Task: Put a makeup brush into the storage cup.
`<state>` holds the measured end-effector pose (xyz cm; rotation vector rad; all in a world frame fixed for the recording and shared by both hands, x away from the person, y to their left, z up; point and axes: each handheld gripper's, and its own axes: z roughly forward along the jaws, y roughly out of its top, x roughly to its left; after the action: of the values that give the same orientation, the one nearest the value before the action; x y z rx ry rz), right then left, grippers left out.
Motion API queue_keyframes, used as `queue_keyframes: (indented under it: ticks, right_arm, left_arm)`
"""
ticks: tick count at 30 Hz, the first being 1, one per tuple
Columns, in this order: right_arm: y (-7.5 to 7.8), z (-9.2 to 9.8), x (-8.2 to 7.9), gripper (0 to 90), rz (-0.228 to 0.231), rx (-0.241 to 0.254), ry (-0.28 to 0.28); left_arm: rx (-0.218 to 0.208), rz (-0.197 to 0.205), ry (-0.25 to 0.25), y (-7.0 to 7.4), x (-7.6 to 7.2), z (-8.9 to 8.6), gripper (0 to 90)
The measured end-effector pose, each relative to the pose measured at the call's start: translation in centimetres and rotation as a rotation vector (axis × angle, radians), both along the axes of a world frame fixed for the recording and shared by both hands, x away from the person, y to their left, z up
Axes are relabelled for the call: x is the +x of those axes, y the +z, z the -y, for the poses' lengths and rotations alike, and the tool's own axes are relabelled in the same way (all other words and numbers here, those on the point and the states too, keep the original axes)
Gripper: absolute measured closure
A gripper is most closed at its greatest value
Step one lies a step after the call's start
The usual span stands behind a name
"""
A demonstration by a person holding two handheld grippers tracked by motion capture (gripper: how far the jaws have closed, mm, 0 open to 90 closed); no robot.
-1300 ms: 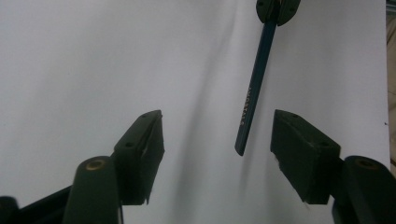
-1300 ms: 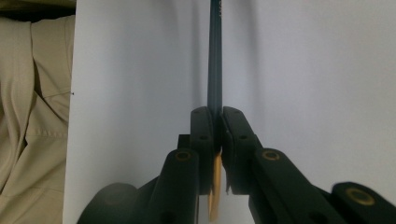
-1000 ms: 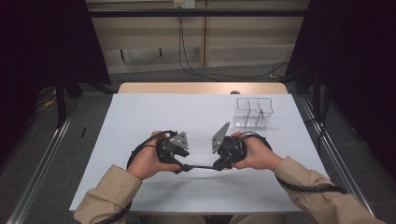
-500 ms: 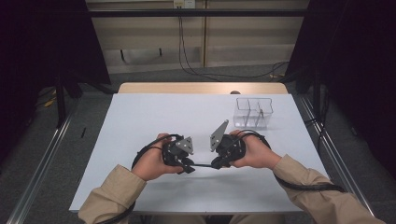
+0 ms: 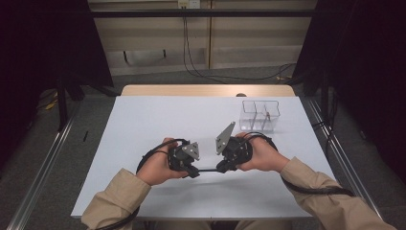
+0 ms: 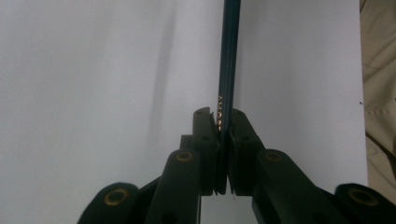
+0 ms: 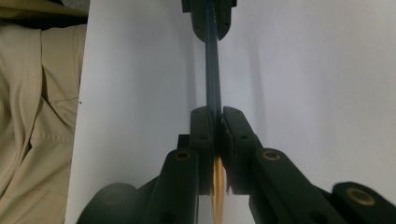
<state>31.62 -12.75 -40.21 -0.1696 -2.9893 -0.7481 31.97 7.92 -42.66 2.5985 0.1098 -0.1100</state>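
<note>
Both claws pinching one dark pencil (image 5: 207,169), held level just above the white worktop (image 5: 158,120).

Your left claw (image 5: 193,171) has just been closing and now its pads press on one end of the pencil; in the left gripper view the dark shaft (image 6: 229,70) runs straight up from between the black jaws, gold lettering just above the pads. Your right claw (image 5: 223,167) is clamped on the other end: in the right gripper view the shaft (image 7: 213,74) leaves its jaws and meets the left claw (image 7: 210,16) at the top edge, with a bare wood-coloured tip showing behind the pads. The two claws face each other, near the front middle of the worktop. A clear divided box (image 5: 260,115) stands well apart at the far right. Tan sleeve (image 7: 32,93) beside the worktop edge.
</note>
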Motion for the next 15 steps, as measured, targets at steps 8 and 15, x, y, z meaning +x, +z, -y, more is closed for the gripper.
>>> queue_keyframes:
  ticks: [8, 15]
  right_arm:
    - [0.6, 0.3, 0.4, 83.7, -0.016, 0.03, 0.03]
    - [1.0, 0.4, 0.7, 83.5, -0.044, 0.05, 0.021]
  left_arm:
    - [0.014, -0.03, -0.024, -0.2, -0.2, 0.3, 85.4]
    - [0.009, -0.051, -0.017, -0.5, -0.4, 0.4, 85.7]
